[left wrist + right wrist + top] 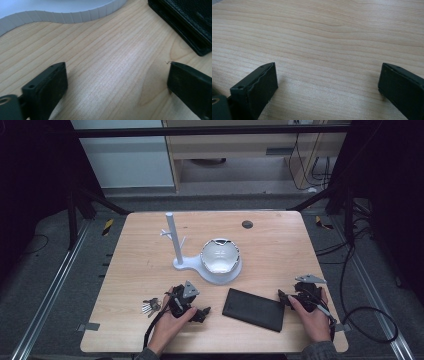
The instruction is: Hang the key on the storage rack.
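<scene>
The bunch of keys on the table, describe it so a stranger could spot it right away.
On the wooden table, look to the near left part, just left of the left tongs. The bunch of keys lies there: small, silvery and jagged, unlike the flat black wallet.

1. No text, label, brand or number can be read anywhere — not on the black wallet [253, 309], the white stand [207, 265] or the keys [150, 306].
2. The wooden table [145, 265] carries no markings — only grain.

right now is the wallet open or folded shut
Folded shut: the wallet lies flat on the table as one closed black slab, apart from both claws.
</scene>
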Available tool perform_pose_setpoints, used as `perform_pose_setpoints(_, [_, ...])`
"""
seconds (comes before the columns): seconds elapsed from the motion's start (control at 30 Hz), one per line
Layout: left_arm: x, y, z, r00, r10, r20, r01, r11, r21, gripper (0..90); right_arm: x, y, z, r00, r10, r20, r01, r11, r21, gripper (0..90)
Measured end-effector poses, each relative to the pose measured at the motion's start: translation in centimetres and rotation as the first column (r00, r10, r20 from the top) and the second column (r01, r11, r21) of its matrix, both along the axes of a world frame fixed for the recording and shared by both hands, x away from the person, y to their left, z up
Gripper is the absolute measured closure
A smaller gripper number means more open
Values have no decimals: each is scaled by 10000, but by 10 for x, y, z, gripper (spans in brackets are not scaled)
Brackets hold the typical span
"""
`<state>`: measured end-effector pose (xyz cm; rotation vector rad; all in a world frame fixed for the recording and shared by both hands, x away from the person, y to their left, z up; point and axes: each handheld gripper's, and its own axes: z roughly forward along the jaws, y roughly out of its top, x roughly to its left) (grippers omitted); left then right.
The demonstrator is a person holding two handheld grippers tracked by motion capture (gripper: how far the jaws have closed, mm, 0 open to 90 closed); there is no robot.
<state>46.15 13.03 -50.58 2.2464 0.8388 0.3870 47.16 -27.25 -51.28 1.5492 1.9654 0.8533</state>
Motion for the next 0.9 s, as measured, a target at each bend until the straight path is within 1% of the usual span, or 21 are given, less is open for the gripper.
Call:
perform_pose_setpoints(0.03, [-2,1,2,9999,-32,95,32,10000,70,48,0,0,0,10000,0,-3,0,10000,5,27])
perform_pose_setpoints(0.13, [-5,6,8,9997,-178,152,176,9998,117,55,0,0,0,10000,12,2,-12,10000,-7,27])
perform_pose_setpoints(0.17, [-7,11,12,9990,-392,207,381,9980,505,76,0,0,0,10000,26,-4,-26,10000,-3,26])
perform_pose_setpoints(0.2, [-7,11,12,9990,-392,207,381,9980,505,75,0,0,0,10000,26,-4,-26,10000,-3,26])
perform_pose_setpoints(0.23, [-8,14,13,9986,-312,416,279,9966,772,75,0,0,0,10000,34,-6,-34,10000,-6,26])
perform_pose_setpoints(0.27, [-9,16,14,9983,-291,509,245,9957,888,74,0,0,0,10000,45,-2,-45,10000,-14,26])
perform_pose_setpoints(0.3, [-10,20,17,9982,-252,549,207,9965,806,74,-1,0,0,10000,26,-17,-26,10000,4,27])
perform_pose_setpoints(0.37, [-11,26,21,9990,-203,410,178,9979,620,89,-1,0,0,10000,40,-49,-40,10000,8,27])
perform_pose_setpoints(0.43, [-13,34,26,9996,-82,281,61,9973,735,101,-2,0,0,10000,48,-32,-48,10000,9,27])
perform_pose_setpoints(0.47, [-13,39,30,9993,-20,370,-7,9973,728,102,-2,0,0,10000,50,-34,-50,10000,21,27])
perform_pose_setpoints(0.53, [-13,51,37,9981,285,539,-312,9983,491,86,-2,0,0,9999,121,-18,-121,9999,10,26])
perform_pose_setpoints(0.57, [-11,66,43,9960,611,649,-626,9978,223,78,-2,-1,0,9999,139,-22,-139,9999,17,26])
perform_pose_setpoints(0.6, [-10,74,44,9957,752,546,-758,9971,100,74,-2,-1,0,9999,157,-23,-157,9999,23,26])
perform_pose_setpoints(0.63, [-10,74,44,9957,752,546,-758,9971,100,77,-2,-1,0,9999,162,-37,-162,9999,41,25])
perform_pose_setpoints(0.67, [-9,81,46,9957,854,365,-855,9963,24,77,-2,-1,0,9999,162,-37,-162,9999,41,25])
perform_pose_setpoints(0.7, [-6,92,49,9931,1163,126,-1163,9932,8,81,-2,-1,0,9999,158,-36,-158,9999,38,26])
perform_pose_setpoints(0.73, [-6,92,49,9931,1163,126,-1163,9932,8,85,-2,-1,0,9999,158,-36,-158,9999,38,26])
perform_pose_setpoints(0.77, [-5,96,52,9923,1230,178,-1233,9922,179,84,-2,-1,0,9999,170,-2,-170,9999,-24,27])
perform_pose_setpoints(0.8, [-5,96,52,9923,1230,178,-1233,9922,179,82,-2,-1,0,9999,170,-2,-170,9999,-24,27])
perform_pose_setpoints(0.87, [-4,96,57,9935,1110,266,-1122,9923,527,82,-3,-1,0,9999,158,-13,-158,9999,5,28])
perform_pose_setpoints(0.9, [-3,95,58,9958,911,55,-912,9929,760,78,-4,0,0,9999,161,-35,-160,9999,49,27])
